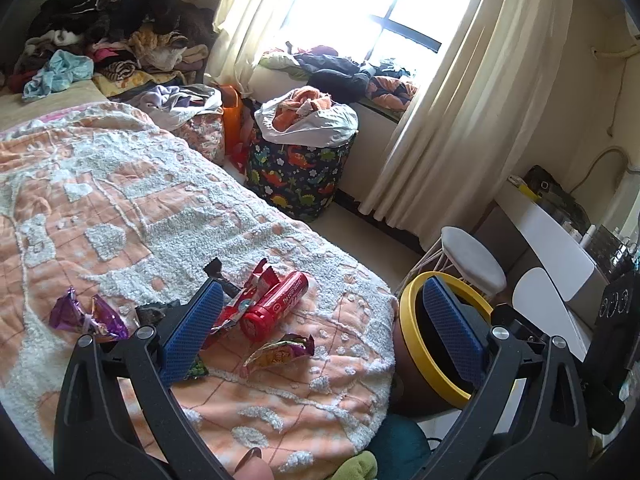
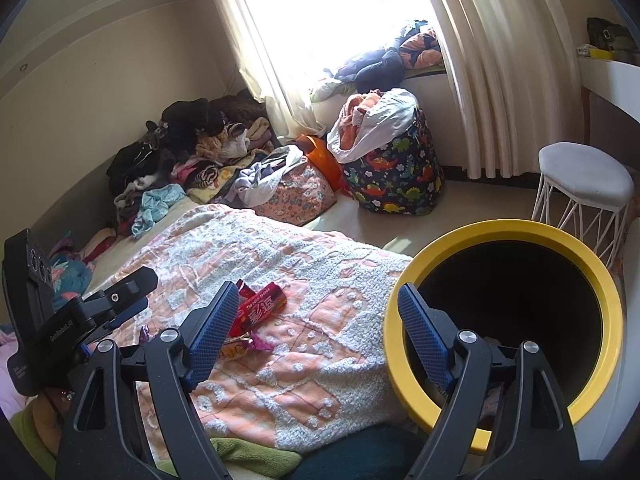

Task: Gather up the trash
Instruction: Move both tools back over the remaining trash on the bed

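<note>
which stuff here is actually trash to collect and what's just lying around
For the job:
red cylindrical snack tube
purple foil wrapper
crumpled orange-purple snack wrapper
yellow-rimmed dark bin

Just lying about:
dinosaur-print fabric basket
white wire-legged stool
heap of clothes

My bedroom at home, lived-in and untidy.
A blanketed bed point(image 1: 160, 200), heaped clothes point(image 1: 112, 36), a dinosaur-print laundry bag point(image 1: 296, 176), cream curtains point(image 1: 452, 112) and a white stool point(image 2: 584, 180) surround me.
</note>
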`<state>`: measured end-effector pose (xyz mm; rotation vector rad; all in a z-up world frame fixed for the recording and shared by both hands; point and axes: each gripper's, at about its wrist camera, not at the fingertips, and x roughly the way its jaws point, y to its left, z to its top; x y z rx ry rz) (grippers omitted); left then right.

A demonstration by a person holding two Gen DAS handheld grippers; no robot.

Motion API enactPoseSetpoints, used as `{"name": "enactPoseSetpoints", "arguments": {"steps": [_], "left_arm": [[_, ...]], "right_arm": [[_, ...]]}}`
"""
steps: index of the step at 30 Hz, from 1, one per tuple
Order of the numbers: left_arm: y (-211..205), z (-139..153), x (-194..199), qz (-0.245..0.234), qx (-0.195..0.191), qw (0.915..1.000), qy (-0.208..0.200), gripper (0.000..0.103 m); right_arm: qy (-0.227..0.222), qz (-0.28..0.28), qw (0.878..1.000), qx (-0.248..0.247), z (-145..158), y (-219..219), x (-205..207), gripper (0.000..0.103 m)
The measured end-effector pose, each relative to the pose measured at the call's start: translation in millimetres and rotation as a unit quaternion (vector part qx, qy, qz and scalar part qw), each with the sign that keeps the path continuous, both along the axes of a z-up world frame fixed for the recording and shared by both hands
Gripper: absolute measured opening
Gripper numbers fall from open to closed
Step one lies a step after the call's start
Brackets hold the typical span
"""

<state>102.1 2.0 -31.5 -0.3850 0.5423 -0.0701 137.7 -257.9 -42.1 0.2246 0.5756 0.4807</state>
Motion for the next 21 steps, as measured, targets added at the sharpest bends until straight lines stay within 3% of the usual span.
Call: {"name": "enactPoseSetpoints", "arguments": {"steps": [21], "left_arm": [[51.4,-22.6,-11.0,0.037,-0.013,0.9986,0.036,0.092]], "right_arm": [[0.02,0.047,0.998,-0.045,-17.1,45.2,-12.7,0.081]]}}
